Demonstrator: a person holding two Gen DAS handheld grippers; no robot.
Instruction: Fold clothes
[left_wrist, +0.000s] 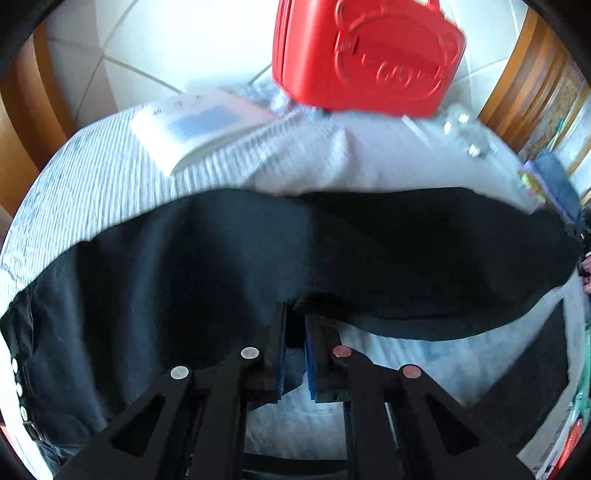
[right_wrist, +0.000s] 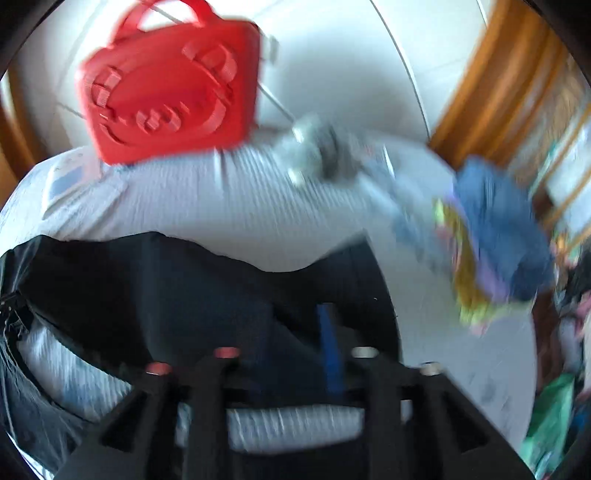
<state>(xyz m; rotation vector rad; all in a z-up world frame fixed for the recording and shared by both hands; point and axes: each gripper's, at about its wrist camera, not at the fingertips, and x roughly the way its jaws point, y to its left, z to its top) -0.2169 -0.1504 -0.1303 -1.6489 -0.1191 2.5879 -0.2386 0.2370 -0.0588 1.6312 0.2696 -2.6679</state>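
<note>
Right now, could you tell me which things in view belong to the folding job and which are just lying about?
Belongs to the job:
black garment
left gripper, jaws shut on the garment's edge
right gripper

Just lying about:
red case
book
blue clothes pile
striped bedsheet

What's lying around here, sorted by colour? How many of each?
Red: 1, the case
Black: 1, the garment
Blue: 1, the bundled cloth
White: 1, the book
Grey: 1, a blurred item, cannot tell what
Total: 5
</note>
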